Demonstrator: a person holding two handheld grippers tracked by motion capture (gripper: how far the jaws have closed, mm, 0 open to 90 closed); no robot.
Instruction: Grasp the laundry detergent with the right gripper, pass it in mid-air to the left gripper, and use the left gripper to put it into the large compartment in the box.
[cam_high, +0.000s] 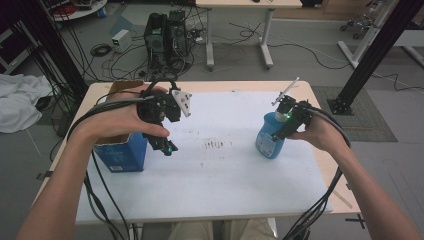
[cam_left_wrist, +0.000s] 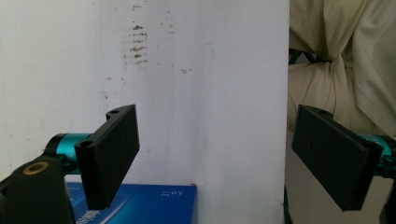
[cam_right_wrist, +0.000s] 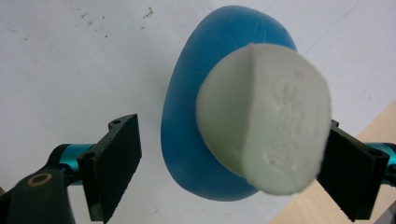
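A blue bottle (cam_high: 267, 140) with a white cap (cam_right_wrist: 264, 116) stands upright at the right of the white mat (cam_high: 220, 170). My right gripper (cam_high: 283, 121) hangs over it, open, with the cap between the jaws; in the right gripper view (cam_right_wrist: 233, 163) the left jaw stands apart from the blue body (cam_right_wrist: 187, 140). A blue box (cam_high: 121, 154) with an open cardboard top stands at the mat's left edge. My left gripper (cam_high: 167, 146) is held just right of it, pointing down, open and holding nothing (cam_left_wrist: 224, 149). The box top (cam_left_wrist: 140, 203) lies under its left jaw.
The mat covers most of a wooden table (cam_high: 327, 165). On the floor behind stand a computer tower (cam_high: 165, 35), loose cables (cam_high: 102, 50) and a second table's legs (cam_high: 210, 40). Black frame posts (cam_high: 380, 50) rise at the right. A white cloth (cam_high: 17, 102) lies left.
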